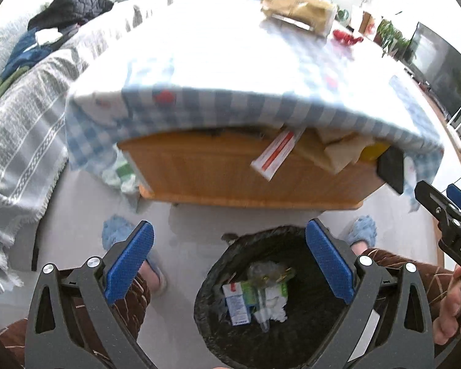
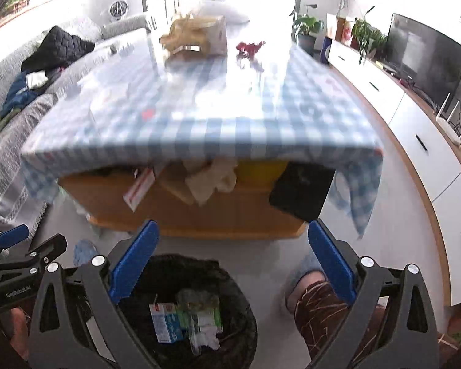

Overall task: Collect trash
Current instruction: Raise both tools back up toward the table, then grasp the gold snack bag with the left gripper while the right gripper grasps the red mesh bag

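A black-lined trash bin (image 1: 218, 276) (image 2: 233, 283) stands on the floor below both grippers. It holds a small carton (image 1: 236, 304) (image 2: 164, 323), crumpled clear plastic (image 1: 267, 272) (image 2: 196, 299) and white paper. My left gripper (image 1: 230, 264) is open and empty above the bin. My right gripper (image 2: 233, 264) is open and empty, just right of the bin's middle. The right gripper also shows at the right edge of the left wrist view (image 1: 445, 212); the left gripper shows at the left edge of the right wrist view (image 2: 24, 255).
A table with a blue checked cloth (image 1: 230, 70) (image 2: 199, 107) stands ahead, with a brown paper bag (image 1: 298, 9) (image 2: 196, 37) and a red item (image 1: 345, 37) (image 2: 250, 47) at its far end. Its lower shelf holds papers. A sofa (image 1: 24, 129) is left, a white cabinet (image 2: 415, 141) right. The person's slippered feet flank the bin.
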The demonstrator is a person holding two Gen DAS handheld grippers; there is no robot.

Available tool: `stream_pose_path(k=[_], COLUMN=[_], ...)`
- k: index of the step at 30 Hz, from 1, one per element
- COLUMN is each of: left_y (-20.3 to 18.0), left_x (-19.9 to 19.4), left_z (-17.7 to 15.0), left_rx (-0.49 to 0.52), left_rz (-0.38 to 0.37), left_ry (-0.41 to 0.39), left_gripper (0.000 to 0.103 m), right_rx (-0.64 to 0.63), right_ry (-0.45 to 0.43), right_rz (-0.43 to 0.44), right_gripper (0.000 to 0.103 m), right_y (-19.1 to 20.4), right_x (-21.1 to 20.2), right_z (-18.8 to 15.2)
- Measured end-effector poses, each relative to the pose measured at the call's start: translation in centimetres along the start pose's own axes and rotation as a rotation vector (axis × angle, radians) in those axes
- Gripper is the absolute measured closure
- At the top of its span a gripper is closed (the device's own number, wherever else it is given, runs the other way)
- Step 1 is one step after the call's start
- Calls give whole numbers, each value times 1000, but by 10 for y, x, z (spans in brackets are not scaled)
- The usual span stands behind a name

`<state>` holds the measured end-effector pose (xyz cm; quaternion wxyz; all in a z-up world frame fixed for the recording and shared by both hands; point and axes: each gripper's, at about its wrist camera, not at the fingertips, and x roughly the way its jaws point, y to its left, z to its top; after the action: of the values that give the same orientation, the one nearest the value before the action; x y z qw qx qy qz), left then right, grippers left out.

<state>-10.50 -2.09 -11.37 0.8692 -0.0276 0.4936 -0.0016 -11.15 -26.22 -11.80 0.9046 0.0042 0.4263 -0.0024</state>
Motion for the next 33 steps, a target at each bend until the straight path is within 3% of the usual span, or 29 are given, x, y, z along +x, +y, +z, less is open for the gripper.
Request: stream_pose_path(k=[7, 17, 22, 33], left_y=[-18, -30, -44, -61], left_x=[-15, -3, 2, 24], left_z=[38, 90, 132, 244], left_rx=[22, 28, 59, 65], left_rz=[-28, -35, -34, -44], left_ry=[-46, -78, -107, -88], left_gripper=[6, 6, 6, 6], right_rx=[17, 35, 19, -34], right_ry=[-52, -85, -110, -116], right_rz=[1, 28, 16, -4], right_gripper=[9, 9, 9, 9], right_y=[-7, -16, -16, -30], right_x=[-11, 0, 8, 59], right_z=[38, 95, 135, 236])
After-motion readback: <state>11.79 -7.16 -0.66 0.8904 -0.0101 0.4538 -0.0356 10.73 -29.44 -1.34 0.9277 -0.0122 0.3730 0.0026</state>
